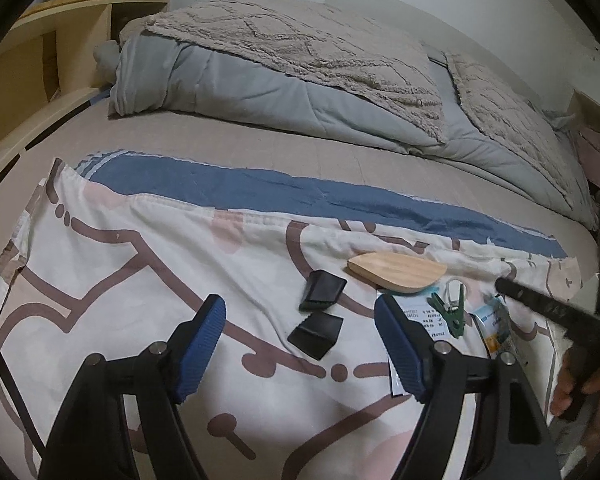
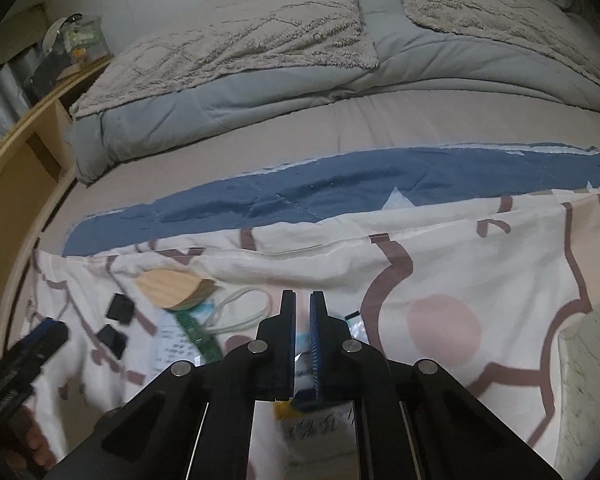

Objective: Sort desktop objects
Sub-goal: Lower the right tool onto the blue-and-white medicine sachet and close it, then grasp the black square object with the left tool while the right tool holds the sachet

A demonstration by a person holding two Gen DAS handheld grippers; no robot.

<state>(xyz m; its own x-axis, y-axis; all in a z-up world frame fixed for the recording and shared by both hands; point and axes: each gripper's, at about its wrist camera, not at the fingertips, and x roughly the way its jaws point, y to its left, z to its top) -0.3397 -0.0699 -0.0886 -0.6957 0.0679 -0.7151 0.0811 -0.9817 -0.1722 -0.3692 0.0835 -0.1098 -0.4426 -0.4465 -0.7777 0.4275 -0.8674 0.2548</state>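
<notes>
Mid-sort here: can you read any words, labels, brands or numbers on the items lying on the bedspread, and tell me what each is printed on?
White printed sheet: rows of small dark print, too small to read.
Blue and white packet: print and picture, blurred, unreadable.
Green clip, wooden board, two black cases: no text visible.
Nothing can be quoted in either view.

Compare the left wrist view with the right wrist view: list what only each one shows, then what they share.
Only the left wrist view: the left tool open over two flat black rectangular cases, with a green plastic clothespin beside a printed white paper slip.

Only the right wrist view: the right tool closed on a small printed sachet, and a white looped cord.

Both: the leaf-shaped light wooden board, the patterned cream sheet and the grey folded duvet.
</notes>
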